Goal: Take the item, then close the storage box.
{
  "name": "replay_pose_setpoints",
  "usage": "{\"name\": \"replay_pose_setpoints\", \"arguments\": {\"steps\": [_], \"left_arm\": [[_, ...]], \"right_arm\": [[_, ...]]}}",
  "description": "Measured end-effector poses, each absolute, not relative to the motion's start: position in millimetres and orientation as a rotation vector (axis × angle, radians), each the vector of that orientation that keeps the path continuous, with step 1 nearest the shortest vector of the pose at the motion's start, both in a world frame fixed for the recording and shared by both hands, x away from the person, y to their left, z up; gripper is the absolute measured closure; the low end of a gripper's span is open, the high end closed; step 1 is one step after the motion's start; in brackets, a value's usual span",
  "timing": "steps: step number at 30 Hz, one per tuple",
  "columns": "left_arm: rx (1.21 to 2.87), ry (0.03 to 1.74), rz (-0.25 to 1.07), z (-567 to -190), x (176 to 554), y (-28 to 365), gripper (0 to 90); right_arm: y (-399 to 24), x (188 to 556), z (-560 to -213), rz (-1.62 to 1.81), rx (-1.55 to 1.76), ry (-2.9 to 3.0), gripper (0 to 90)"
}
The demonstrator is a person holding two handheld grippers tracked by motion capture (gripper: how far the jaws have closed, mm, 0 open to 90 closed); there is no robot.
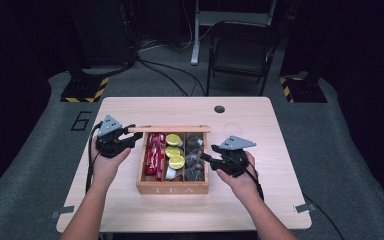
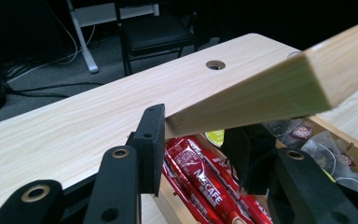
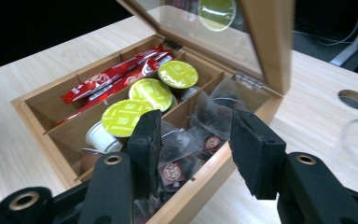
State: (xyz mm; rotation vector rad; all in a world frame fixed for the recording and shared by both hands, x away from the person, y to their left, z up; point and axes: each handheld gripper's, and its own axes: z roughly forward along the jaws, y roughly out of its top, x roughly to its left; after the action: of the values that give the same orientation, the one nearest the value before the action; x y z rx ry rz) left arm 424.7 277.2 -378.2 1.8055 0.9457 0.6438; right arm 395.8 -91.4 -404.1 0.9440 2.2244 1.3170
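Note:
A wooden tea box [image 1: 172, 189] sits mid-table with its glass-paned lid [image 1: 170, 128] raised. It holds red sachets [image 1: 154, 152], green-topped capsules [image 1: 174, 151] and tea bags [image 1: 195, 155]. My left gripper [image 1: 134, 134] is at the lid's left end, and its pads are shut on the lid's wooden frame [image 2: 270, 88] above the red sachets [image 2: 200, 182]. My right gripper [image 1: 206, 157] stands open at the box's right side. It [image 3: 196, 140] straddles the right wall, with one jaw over the tea bags [image 3: 205, 121] and the other outside. The capsules [image 3: 151, 93] lie beyond.
A round cable hole [image 1: 219, 109] is in the table behind the box. A black folding chair [image 1: 242, 50] stands on the floor past the far edge. Bare tabletop lies on both sides of the box and in front of it.

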Motion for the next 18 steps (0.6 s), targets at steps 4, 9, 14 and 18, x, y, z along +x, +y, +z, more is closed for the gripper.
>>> {"name": "replay_pose_setpoints", "arguments": {"steps": [4,9,14,18], "left_arm": [[1.799,0.95,0.645,-378.6,424.5,276.8,59.0],[1.797,0.95,0.636,-379.2,424.4,277.4,58.8],[1.796,0.951,0.63,-379.6,424.3,277.7,58.7],[1.796,0.952,0.629,-379.6,424.3,277.8,58.7]], "right_arm": [[-87.8,395.8,-409.6,1.325,0.93,2.241,52.0],[-82.4,398.3,-418.3,1.308,0.954,2.276,50.1],[-76.0,399.6,-422.9,1.29,0.929,2.316,50.1],[-69.4,404.1,-428.2,1.261,0.923,2.331,47.5]]}}
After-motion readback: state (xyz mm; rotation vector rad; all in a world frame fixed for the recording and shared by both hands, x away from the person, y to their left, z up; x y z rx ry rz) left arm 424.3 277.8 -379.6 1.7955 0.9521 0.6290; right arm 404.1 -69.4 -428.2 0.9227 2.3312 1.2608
